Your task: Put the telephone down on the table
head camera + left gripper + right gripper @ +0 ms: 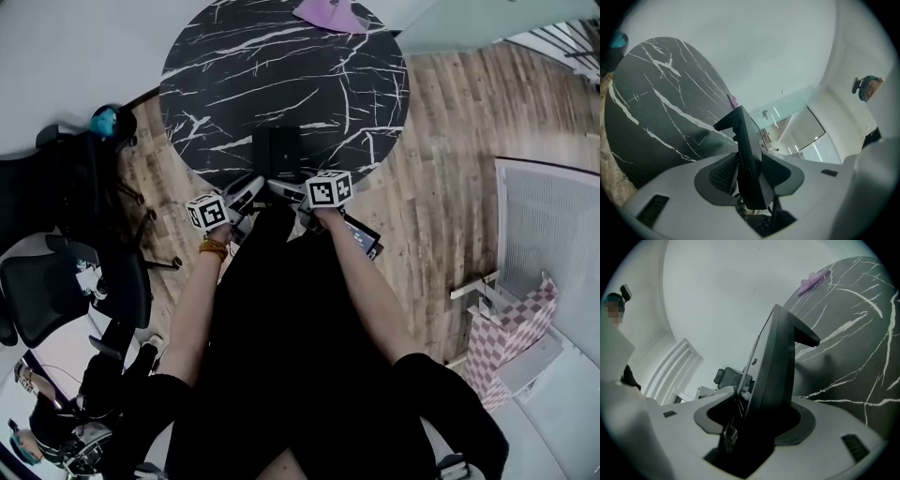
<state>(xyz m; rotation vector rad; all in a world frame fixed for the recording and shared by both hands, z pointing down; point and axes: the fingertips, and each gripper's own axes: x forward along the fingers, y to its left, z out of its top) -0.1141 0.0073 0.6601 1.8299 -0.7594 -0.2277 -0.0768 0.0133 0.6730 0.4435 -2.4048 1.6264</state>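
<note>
Telephone (277, 150) clamped in left tongs (251, 191) and right tongs (285, 187), over marble table (234, 75), purple object (328, 13) beyond

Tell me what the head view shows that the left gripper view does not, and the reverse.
Only the head view: the right gripper, the person's forearms, the wooden floor and black office chairs.
Only the left gripper view: how the left gripper has its fingers pressed on the telephone from both sides, and a glass wall behind.
Both: the left gripper, the telephone, the black marbled table and a purple thing at its far edge.
</note>
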